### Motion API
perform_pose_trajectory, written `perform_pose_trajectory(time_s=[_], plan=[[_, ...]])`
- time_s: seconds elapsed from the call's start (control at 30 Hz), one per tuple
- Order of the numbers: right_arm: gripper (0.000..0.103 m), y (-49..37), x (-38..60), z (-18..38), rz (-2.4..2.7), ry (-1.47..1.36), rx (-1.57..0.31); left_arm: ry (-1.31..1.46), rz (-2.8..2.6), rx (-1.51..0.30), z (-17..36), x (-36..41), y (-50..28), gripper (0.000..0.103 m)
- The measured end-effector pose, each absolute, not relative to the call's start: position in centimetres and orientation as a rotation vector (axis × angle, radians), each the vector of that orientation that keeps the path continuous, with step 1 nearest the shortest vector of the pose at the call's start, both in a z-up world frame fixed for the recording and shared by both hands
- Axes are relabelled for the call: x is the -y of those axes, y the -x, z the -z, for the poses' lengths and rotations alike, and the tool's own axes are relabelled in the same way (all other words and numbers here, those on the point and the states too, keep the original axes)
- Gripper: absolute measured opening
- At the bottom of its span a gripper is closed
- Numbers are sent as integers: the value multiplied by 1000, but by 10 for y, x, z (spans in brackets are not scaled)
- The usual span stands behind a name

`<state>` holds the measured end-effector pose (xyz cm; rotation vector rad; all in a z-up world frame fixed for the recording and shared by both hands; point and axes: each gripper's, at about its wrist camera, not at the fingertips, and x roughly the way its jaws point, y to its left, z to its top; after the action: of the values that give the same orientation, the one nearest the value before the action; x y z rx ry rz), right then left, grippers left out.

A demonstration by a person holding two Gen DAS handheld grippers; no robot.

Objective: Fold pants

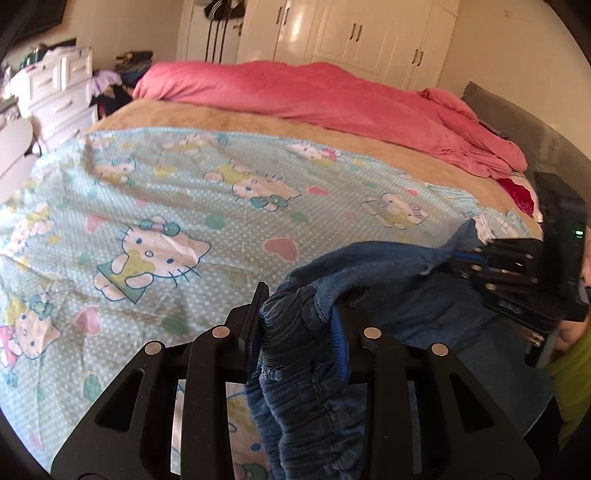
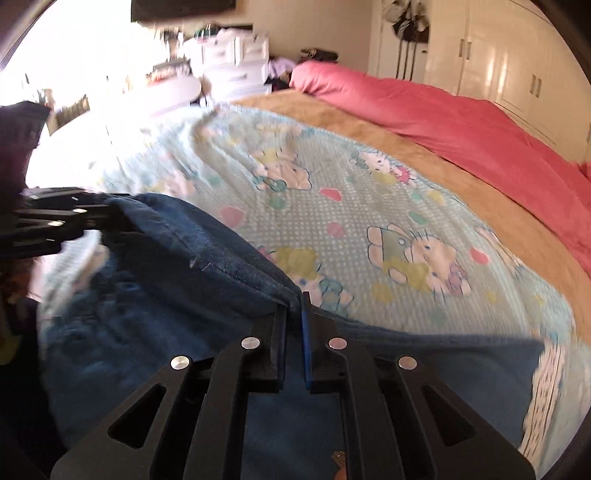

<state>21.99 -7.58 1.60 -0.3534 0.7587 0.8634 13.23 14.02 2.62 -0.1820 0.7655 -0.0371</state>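
- Left gripper: fingers clamped on a thick bunched wad of the jeans, gathered elastic waistband end hanging down between the linkages.
- Right gripper: fingers pinched together on a thin hem edge of the same denim; blue pads nearly meet with the fabric caught at the tips.
- In the left wrist view the right gripper sits off to the right, gripping the denim edge; a hand and a yellow-green sleeve show behind it.
- In the right wrist view the left gripper is at far left, holding the other end.
- Jeans: blue denim, top edge strung between the two grippers and raised, rest draped down over the near edge of the bed.
- Under them: light-blue cartoon-cat sheet covering the near part of the bed, tan blanket beyond it, pink duvet heaped along the far edge.
- Background: white drawer unit past the far-left corner, white wardrobe behind the bed.
- Right wrist view is motion-blurred.
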Motion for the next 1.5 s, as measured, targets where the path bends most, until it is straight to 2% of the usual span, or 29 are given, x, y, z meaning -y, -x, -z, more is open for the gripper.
perform_pose_trajectory(time_s=[0.33, 0.67, 0.83, 0.93, 1.13, 1.4, 1.5], plan=[[5, -115, 121, -42, -897, 231, -726, 167, 82, -724, -42, -121, -70, 25], [5, -13, 124, -16, -958, 319, -736, 362, 188, -888, -4, -134, -27, 27], [5, 1, 115, 2, -971, 337, -783, 337, 163, -909, 0, -128, -18, 29], [5, 12, 109, 10, -955, 420, -762, 335, 134, -944, 5, -131, -15, 38], [6, 17, 108, 24, -959, 420, -789, 340, 104, -966, 2, -138, 6, 39], [6, 16, 112, 27, -956, 374, -812, 299, 75, -871, -39, -130, 26, 39], [11, 17, 112, 28, -962, 382, -818, 253, 139, -876, -39, -105, 15, 39]])
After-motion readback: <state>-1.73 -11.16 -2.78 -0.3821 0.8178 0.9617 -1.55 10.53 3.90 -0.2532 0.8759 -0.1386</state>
